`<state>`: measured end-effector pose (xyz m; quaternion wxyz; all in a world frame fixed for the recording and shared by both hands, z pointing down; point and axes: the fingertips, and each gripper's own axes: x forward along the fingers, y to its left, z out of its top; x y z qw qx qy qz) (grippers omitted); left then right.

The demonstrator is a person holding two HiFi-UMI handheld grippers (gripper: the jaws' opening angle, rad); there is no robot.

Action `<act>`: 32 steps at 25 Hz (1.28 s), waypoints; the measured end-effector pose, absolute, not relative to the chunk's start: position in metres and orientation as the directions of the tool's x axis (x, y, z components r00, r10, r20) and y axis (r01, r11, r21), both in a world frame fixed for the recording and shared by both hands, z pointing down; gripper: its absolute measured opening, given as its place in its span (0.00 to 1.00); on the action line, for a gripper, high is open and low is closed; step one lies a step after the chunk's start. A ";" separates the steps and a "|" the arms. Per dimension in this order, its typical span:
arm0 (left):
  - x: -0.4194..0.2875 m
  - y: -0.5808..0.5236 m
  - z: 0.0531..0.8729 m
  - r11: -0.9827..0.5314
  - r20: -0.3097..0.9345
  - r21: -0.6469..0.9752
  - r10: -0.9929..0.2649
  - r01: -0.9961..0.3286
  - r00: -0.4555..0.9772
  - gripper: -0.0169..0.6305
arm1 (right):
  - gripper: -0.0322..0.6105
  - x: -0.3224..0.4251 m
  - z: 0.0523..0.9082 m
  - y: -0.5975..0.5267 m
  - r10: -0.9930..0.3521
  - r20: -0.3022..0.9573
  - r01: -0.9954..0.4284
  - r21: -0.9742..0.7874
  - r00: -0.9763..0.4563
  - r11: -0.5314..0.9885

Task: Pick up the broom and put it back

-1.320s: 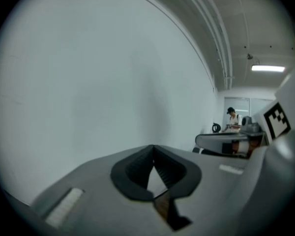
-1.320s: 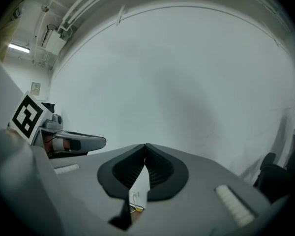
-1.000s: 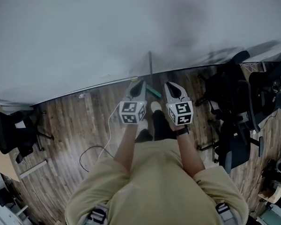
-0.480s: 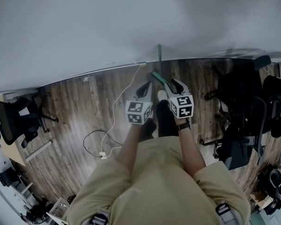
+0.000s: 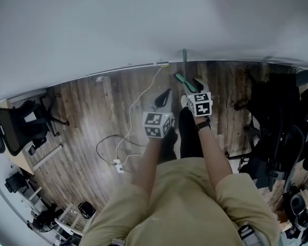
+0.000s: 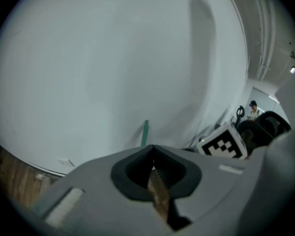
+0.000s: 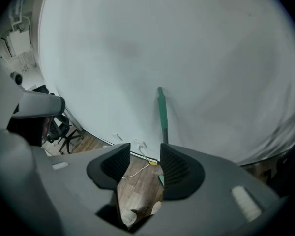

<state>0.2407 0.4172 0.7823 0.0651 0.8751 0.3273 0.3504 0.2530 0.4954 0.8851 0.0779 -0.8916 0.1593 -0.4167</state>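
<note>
Against the white wall (image 5: 118,24): one broom (image 5: 180,79); its handle (image 7: 161,107), green at the top, leans upright on the wall, and its green foot sits on the wood floor (image 5: 87,117) by the skirting.
Broom and claws: nothing holds the broom; it stands just beyond the right claw's tips.
Right claw (image 7: 143,154): one; its jaws are apart and opening with nothing between them. Only floor and cable show through the gap, and the broom handle rises past the jaw at the right of that view.
Left claw (image 6: 152,151): one; its jaws are closed tip to tip on nothing. The broom handle shows above the tips, farther off.
Marker cubes: two, one on each claw; the right claw's cube (image 6: 221,144) shows in the left gripper view.
Forearms: two, both bare and reaching toward the wall.
Cable: one white cable (image 5: 141,104) runs from the wall across the floor.
Chairs: one black office chair (image 5: 15,129) at the left and a cluster of black chairs (image 5: 277,132) at the right, too tangled to count.
</note>
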 end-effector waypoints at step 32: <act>0.227 0.393 0.817 -0.814 0.612 0.368 0.575 0.449 0.542 0.03 | 0.23 0.360 0.972 0.499 -0.351 0.709 -0.180 -0.308 0.612 -0.934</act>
